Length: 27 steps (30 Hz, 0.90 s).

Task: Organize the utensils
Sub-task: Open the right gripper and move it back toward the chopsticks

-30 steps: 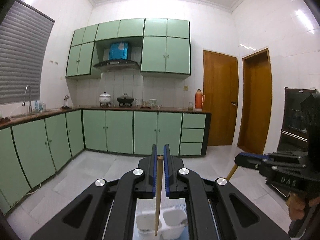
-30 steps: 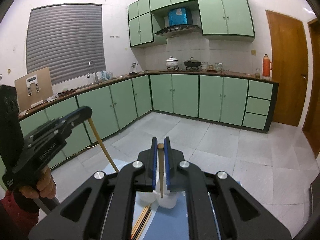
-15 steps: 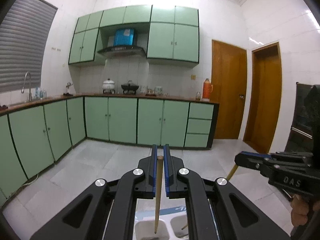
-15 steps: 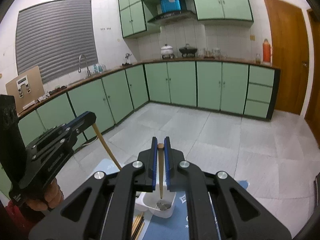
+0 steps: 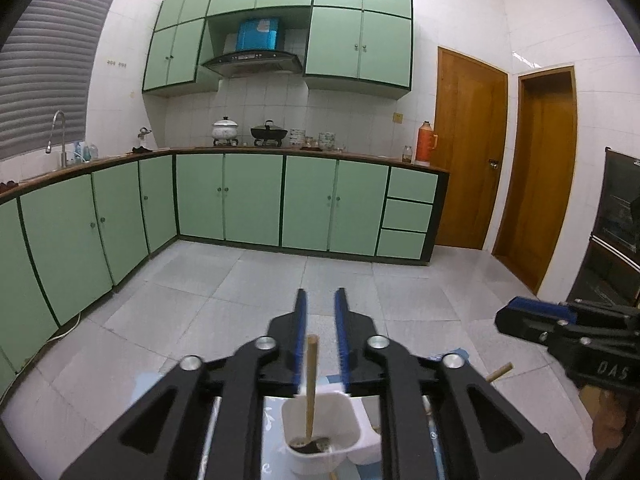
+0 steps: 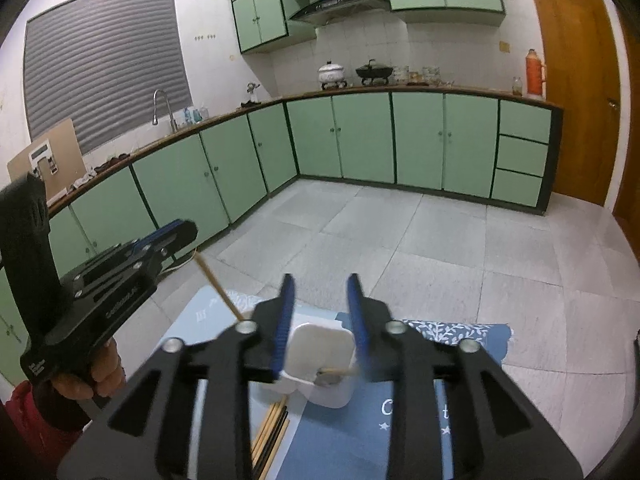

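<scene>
Left gripper (image 5: 320, 308): jaws have just been opening and now stand spread. A wooden chopstick (image 5: 310, 388) stands between the blue pads but touches neither; its lower end sits in the white holder (image 5: 320, 428), in the nearer, left cup, whose floor shows a dark patch. The stick leans only slightly from upright.

Right gripper (image 6: 320, 300): jaws likewise just opened, spread wider than the left pair. Between them, lower down, a second chopstick (image 6: 338, 371) lies tilted almost flat across the rim of the holder's (image 6: 320, 344) right cup, its tip against a grey patch inside. Neither pad presses on it.

Seen from the right wrist, the left tool (image 6: 132, 264) hangs at the left, held by a hand (image 6: 96, 376) above a red sleeve (image 6: 24, 404); its chopstick (image 6: 218, 286) slants down from the jaw tips toward the holder. Seen from the left wrist, the right tool (image 5: 560, 332) juts in from the right edge, with a short wooden end (image 5: 499, 372) showing below it.

The holder sits on a blue patterned mat (image 6: 460, 332) on the near surface. A bundle of loose chopsticks (image 6: 270, 436), light and dark, lies on the mat just beside the holder's near left side.

Far background: green cabinets (image 5: 252, 200), a stove with pots (image 5: 248, 132), an orange flask (image 5: 425, 146), wooden doors (image 5: 468, 152), pale tiled floor (image 6: 440, 232).
</scene>
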{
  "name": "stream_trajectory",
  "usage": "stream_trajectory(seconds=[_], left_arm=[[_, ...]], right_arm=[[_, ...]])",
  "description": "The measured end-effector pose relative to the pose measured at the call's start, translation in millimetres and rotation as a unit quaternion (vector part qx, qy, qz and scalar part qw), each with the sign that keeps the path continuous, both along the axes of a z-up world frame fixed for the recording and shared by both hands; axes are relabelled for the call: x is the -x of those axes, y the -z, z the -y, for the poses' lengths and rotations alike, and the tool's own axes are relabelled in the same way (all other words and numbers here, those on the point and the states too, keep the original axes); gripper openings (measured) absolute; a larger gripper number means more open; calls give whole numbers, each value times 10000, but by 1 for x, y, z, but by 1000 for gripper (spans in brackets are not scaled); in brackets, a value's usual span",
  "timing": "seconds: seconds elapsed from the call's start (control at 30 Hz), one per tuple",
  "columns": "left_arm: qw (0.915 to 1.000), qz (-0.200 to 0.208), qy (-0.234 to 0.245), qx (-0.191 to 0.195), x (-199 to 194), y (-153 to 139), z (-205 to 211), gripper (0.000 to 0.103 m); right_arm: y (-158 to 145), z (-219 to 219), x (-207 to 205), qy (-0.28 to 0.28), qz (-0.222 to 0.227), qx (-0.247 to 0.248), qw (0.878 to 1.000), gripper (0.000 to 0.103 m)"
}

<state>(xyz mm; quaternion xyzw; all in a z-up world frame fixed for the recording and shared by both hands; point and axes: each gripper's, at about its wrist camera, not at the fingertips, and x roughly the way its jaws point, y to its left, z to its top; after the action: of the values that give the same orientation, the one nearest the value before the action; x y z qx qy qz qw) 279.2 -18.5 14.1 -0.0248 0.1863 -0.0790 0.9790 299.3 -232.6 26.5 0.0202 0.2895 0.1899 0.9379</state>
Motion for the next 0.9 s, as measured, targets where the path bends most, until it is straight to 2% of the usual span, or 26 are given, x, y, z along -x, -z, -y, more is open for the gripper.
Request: stream_trajectory(seconds=[0.1,0.3,0.5,0.7,0.9], left_arm=[[10000,62,-52,-1,15,-6,-4,35],[9999,106,-111,-53,56,-6,-11,44],[9998,-154,-91,-118,108,21,-13,52],[9987,-464,-152,-132,148,60,-16,56],[9964,-764,-319,-202,178,105,-28,59]], right_arm=[[-5,8,18,103,155,-22,9998,44],[-2,21,67,322,467,48,9984,64],[25,21,120,474,566,139,9972,78],[67,16,163,534,359,87,9979,84],[106,15,186,739,202,97,9970,85]])
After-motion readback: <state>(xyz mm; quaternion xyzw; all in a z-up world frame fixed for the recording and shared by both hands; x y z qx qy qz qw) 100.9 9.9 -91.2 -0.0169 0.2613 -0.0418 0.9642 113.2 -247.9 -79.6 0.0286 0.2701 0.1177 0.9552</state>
